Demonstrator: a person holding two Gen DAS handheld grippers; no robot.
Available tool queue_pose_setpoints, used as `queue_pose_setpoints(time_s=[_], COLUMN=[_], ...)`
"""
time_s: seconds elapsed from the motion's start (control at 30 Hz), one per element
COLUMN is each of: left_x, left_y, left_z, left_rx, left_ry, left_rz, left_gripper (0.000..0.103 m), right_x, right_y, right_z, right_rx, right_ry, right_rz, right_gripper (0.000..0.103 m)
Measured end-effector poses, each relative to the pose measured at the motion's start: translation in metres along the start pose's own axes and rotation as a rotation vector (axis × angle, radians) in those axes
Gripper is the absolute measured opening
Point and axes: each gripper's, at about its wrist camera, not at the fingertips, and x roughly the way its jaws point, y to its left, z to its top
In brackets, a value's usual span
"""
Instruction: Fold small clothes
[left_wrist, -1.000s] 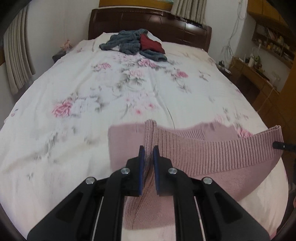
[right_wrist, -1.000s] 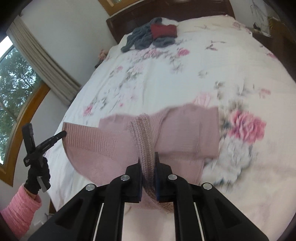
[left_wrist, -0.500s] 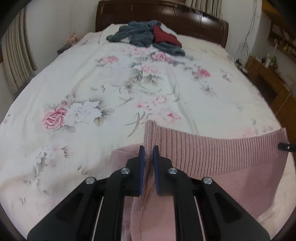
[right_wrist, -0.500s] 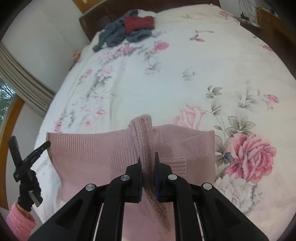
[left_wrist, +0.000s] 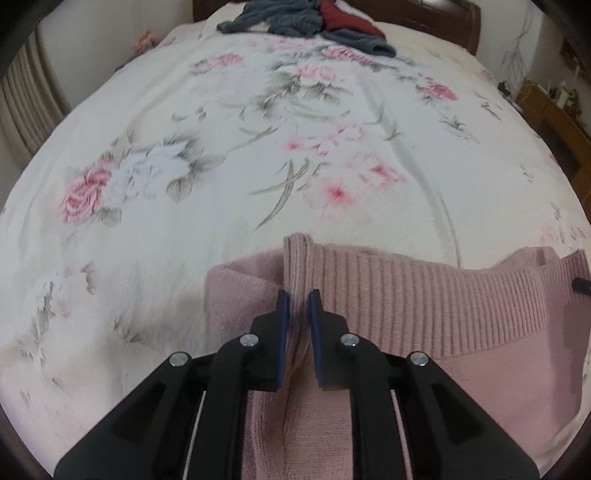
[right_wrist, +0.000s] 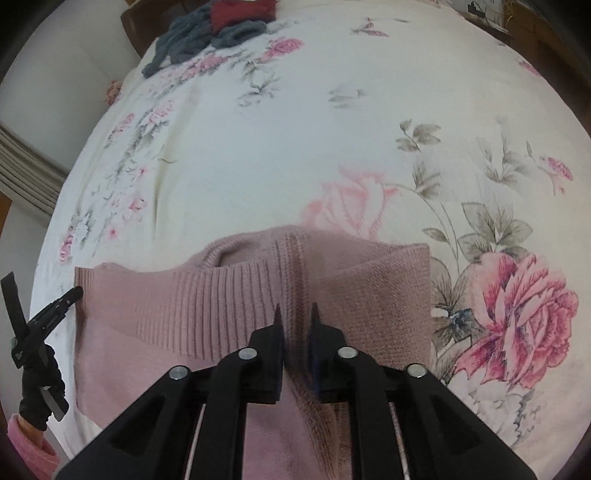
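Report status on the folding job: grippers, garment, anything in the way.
Left hand-held gripper and right hand-held gripper both shut on pink sweater hem. Sweater over floral bedsheet. Clothes pile far off, not obstructing.

My left tongs (left_wrist: 298, 300) pinch a ribbed edge of the pink knit sweater (left_wrist: 424, 306), which lies spread on the flowered bedsheet (left_wrist: 221, 147). Far off by the dark headboard (left_wrist: 443, 14) sits a heap of grey and red clothes (left_wrist: 314, 18).

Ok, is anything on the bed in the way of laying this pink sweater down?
Nothing visible: both tongs, left and right, grip the pink sweater, and the floral bedspread ahead is bare. The clothes pile lies far off by the headboard.
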Motion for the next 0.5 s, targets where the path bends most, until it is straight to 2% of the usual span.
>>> queue_pose_setpoints(time_s=[0.07,0.13,0.27,0.33,0.4,0.5], left_x=[-0.003,-0.011,-0.038,-0.056,-0.073,-0.088], left_y=[0.004,0.013,0.028,0.030,0.023,0.006], left_z=[-0.002,-0.004,-0.010,-0.017,-0.029,-0.050], left_rx=[-0.014,-0.032,-0.069,-0.080,-0.061,-0.039], left_ry=[0.000,0.000,-0.027,-0.046,-0.057,-0.049], left_rz=[-0.002,-0.009,-0.027,-0.053,-0.064,-0.118], left_gripper=[0.021,0.041,0.049,0.050,0.051,0.055], right_x=[-0.005,-0.013,-0.039,-0.053,-0.061,-0.069], right_y=[-0.005,-0.011,-0.022,-0.027,-0.028,-0.029], right_z=[-0.004,-0.008,-0.024,-0.039,-0.055,-0.091], right_rx=[-0.001,0.005,0.015,0.016,0.003,-0.017], right_ry=[-0.009,-0.009,-0.011,-0.004,0.014,0.050], right_rz=[-0.012,-0.010,0.028,0.061,0.066,0.086], right_gripper=[0.020,0.028,0.030,0.033,0.038,0.039])
